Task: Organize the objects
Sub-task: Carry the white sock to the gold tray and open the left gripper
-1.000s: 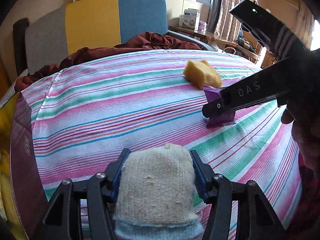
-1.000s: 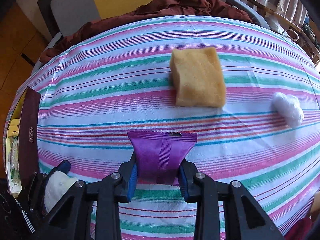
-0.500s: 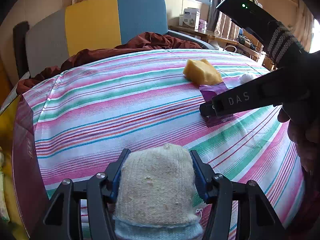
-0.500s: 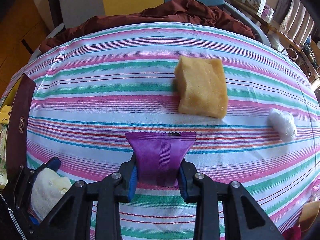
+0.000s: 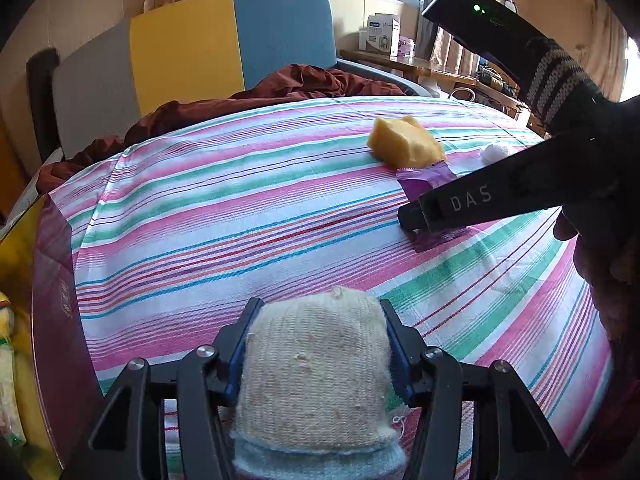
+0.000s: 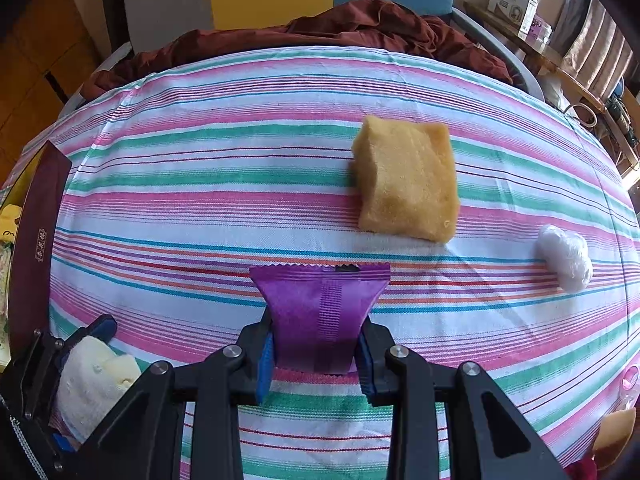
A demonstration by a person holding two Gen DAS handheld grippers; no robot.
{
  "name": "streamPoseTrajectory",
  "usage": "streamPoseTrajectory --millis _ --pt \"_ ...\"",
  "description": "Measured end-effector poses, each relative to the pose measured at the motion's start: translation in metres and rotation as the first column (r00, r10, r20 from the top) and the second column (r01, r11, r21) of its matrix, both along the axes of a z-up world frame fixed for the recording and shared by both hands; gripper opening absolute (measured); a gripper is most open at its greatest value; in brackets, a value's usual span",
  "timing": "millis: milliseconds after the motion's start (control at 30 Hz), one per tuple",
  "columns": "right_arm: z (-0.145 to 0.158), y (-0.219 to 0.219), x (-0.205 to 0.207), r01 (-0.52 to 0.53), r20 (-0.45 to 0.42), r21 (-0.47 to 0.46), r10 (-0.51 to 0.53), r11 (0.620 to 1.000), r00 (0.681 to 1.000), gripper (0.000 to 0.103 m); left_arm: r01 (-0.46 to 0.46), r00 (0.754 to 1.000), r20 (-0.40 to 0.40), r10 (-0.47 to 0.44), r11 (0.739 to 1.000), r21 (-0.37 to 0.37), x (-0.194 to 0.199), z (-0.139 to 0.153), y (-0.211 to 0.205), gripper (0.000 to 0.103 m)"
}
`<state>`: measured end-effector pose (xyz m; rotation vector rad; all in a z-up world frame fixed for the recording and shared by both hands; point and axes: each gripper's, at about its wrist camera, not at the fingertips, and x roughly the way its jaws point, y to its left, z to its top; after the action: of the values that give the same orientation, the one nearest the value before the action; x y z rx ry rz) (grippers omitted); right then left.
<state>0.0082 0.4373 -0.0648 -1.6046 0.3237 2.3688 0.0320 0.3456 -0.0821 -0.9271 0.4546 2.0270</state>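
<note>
Two grippers hold things over the striped cloth (image 6: 200, 160): the left gripper (image 5: 318, 344), jaws closing, clamps a knitted sock (image 5: 316, 372), while the right gripper (image 6: 316, 350) pinches a purple packet (image 6: 320, 312). Sponge (image 6: 406, 178) and cotton ball (image 6: 566, 258) lie on the cloth beyond.

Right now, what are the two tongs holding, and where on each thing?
Left tongs: closing on the cream knitted cloth bundle, gripped across its sides. Right tongs: shut on the purple packet, pinching its near end.

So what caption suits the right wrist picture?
Right gripper pinching a purple packet over a striped cloth, sponge beyond.
</note>
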Motion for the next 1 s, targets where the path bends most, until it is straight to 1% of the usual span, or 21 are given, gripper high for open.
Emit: streamPoseTrajectory --millis 200,267,333,500,533,633,767,833,933,1000 --pt "-0.001 -0.003 -0.001 -0.025 -0.006 0.039 0.026 0.999 1.000 0.033 -0.010 1.000 0.018 0.010 1.000 -0.009 0.005 0.004 -0.004 0.054" --pt "-0.003 -0.007 -0.003 -0.031 -0.009 0.047 0.031 0.998 0.999 0.033 -0.009 0.999 0.036 0.009 1.000 -0.008 0.009 0.007 -0.007 0.055" --pt "-0.004 -0.006 -0.003 -0.034 -0.011 0.050 0.034 0.998 0.999 0.033 -0.006 0.999 0.051 0.005 1.000 0.008 0.013 0.014 -0.012 0.055" --pt "-0.006 -0.011 -0.006 -0.046 -0.012 0.075 0.047 0.996 0.999 0.033 0.017 1.000 0.014 -0.017 0.998 0.060 0.025 0.040 -0.029 0.055" --pt "-0.003 -0.011 0.000 -0.048 -0.013 0.078 0.049 0.996 0.999 0.033 0.018 1.000 0.007 -0.018 0.998 0.066 0.026 0.045 -0.032 0.055" --pt "-0.001 -0.012 0.002 -0.054 -0.013 0.088 0.056 0.995 0.998 0.033 -0.001 1.000 0.020 -0.001 0.995 0.102 0.022 0.062 -0.050 0.055" --pt "-0.004 -0.011 -0.004 -0.060 -0.012 0.099 0.062 0.993 0.998 0.033 -0.065 0.998 0.030 0.061 0.985 0.158 0.007 0.086 -0.082 0.055" --pt "-0.005 -0.010 -0.004 -0.061 -0.012 0.101 0.062 0.993 0.998 0.033 -0.126 0.992 0.051 0.119 0.978 0.168 -0.008 0.093 -0.100 0.055" --pt "-0.005 -0.010 -0.005 -0.066 -0.010 0.111 0.068 0.992 0.998 0.033 -0.238 0.969 0.112 0.220 0.953 0.188 -0.038 0.098 -0.134 0.055" --pt "-0.005 -0.010 -0.005 -0.067 -0.009 0.114 0.068 0.991 0.998 0.033 -0.309 0.949 0.129 0.289 0.933 0.185 -0.053 0.097 -0.156 0.055"
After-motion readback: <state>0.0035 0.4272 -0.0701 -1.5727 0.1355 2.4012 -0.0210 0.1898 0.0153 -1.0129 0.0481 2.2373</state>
